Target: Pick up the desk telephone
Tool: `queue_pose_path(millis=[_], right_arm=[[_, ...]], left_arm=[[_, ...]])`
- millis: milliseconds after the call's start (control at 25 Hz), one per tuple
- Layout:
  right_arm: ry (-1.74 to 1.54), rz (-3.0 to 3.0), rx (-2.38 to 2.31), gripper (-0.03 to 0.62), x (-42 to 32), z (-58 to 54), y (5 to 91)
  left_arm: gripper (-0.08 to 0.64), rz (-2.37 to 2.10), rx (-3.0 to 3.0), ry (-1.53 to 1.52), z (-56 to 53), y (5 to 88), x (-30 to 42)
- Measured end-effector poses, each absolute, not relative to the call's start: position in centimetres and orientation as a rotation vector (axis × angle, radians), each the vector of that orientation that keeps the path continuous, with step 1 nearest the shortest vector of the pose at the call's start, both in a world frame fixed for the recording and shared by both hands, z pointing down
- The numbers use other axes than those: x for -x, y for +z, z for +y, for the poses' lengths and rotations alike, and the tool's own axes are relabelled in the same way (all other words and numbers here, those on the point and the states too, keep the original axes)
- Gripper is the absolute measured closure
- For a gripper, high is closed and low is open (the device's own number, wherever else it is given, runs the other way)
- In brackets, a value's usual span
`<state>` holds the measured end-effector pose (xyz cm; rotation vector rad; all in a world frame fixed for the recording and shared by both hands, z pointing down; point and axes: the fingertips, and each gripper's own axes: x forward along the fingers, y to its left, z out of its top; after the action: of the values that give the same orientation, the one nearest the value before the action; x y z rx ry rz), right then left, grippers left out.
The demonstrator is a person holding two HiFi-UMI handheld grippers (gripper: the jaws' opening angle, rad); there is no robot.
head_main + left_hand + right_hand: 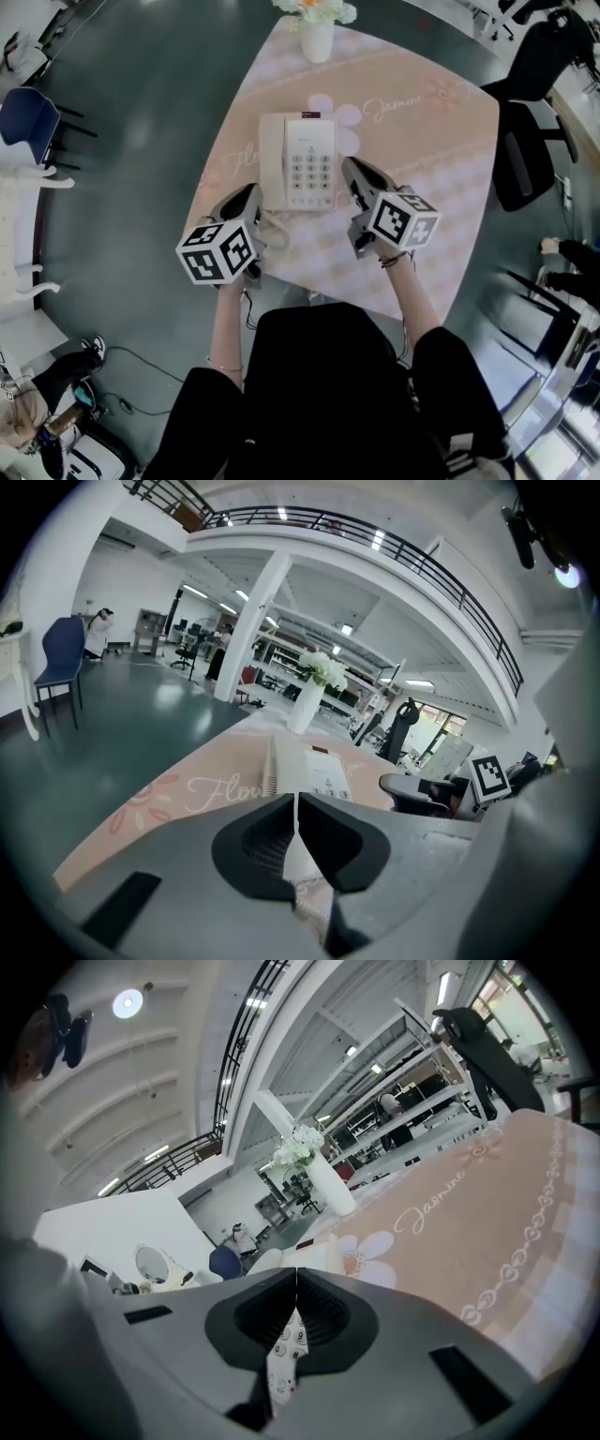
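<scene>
A white desk telephone (298, 161) lies on the pink tablecloth of the table (441, 169), handset on its left side, keypad on the right. My left gripper (253, 191) sits by the phone's near left corner, above the coiled cord (273, 231), jaws shut and empty. My right gripper (349, 167) is just off the phone's right edge, also shut with nothing held. In the left gripper view the phone (314, 766) lies just beyond the shut left gripper (296, 803). In the right gripper view the keypad (286, 1344) shows behind the shut right gripper (296, 1279).
A white vase of flowers (316, 37) stands at the table's far end, beyond the phone. A black office chair (525, 141) is off the table's right side and a blue chair (28, 122) is far left. The table edge runs close by my body.
</scene>
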<state>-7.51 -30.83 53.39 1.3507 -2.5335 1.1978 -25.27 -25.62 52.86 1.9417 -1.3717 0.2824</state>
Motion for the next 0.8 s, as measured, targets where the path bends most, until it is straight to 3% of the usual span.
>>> queue_pose_path(millis=[240, 440, 640, 800], right_arm=[[1.278, -2.501, -1.347, 0.592, 8.2, -32.1, 55.0], [1.387, -2.457, -1.360, 0.521, 8.4, -33.0, 56.2], [1.492, -2.414, -1.345, 0.457, 8.6, -33.9, 57.4], [1.561, -2.383, -1.345, 0.405, 9.1, -34.5, 57.9]], left_arm=[[0.540, -1.315, -1.920, 0.280, -27.6, 53.9, 25.4], [0.489, -1.239, -1.889, 0.229, -28.9, 54.7, 25.0], [0.349, -1.109, -1.868, 0.192, -29.7, 55.6, 23.7], [0.291, -1.061, -1.870, 0.222, -30.2, 56.4, 23.0]])
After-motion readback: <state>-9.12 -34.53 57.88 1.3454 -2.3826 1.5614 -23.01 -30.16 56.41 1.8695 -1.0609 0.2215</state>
